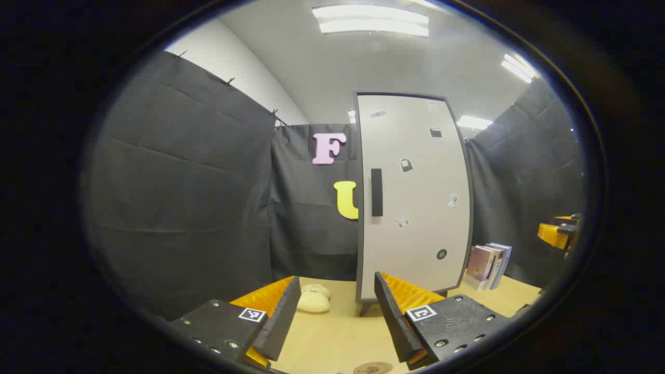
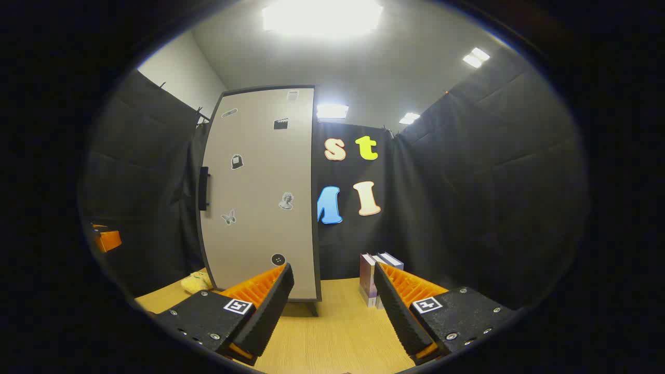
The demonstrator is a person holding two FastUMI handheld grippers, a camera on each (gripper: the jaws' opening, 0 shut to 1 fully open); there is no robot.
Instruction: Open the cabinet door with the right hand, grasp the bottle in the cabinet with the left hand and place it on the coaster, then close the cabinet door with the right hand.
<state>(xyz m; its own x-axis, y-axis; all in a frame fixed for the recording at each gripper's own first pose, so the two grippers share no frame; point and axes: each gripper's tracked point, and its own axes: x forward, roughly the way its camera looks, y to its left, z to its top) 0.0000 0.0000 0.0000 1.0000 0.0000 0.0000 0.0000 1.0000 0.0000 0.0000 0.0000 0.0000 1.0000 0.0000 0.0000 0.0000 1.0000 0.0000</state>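
Your jaws stand wide apart on both grippers and hold nothing: the left gripper [image 1: 336, 311] and the right gripper [image 2: 332, 304] each frame only bare worktop between their fingers. That suits the start of the job, since the right one has a handle to take and the left one a bottle to receive.

The tall pale grey cabinet with a dark frame [image 1: 413, 197] stands at the far side of the light wooden worktop [image 1: 332, 337], and its door is shut, so the bottle, if it is inside, is hidden behind it. In my judgement no step of the task is done yet. The black vertical bar handle [image 1: 376, 192] sits at the door's left edge, which suggests the hinges are on the right and the door will swing out toward your right; bring the right gripper across to the handle and keep the left one back, clear of the swing.

The round brown coaster [image 1: 372, 368] lies near you, just below the left gripper, so the carry from cabinet to coaster looks short. A cream soft lump [image 1: 313, 301] rests left of the cabinet's foot, and a small row of upright books [image 2: 375, 278] stands to its right; both look clear of the door's path, though I cannot be sure for the books.
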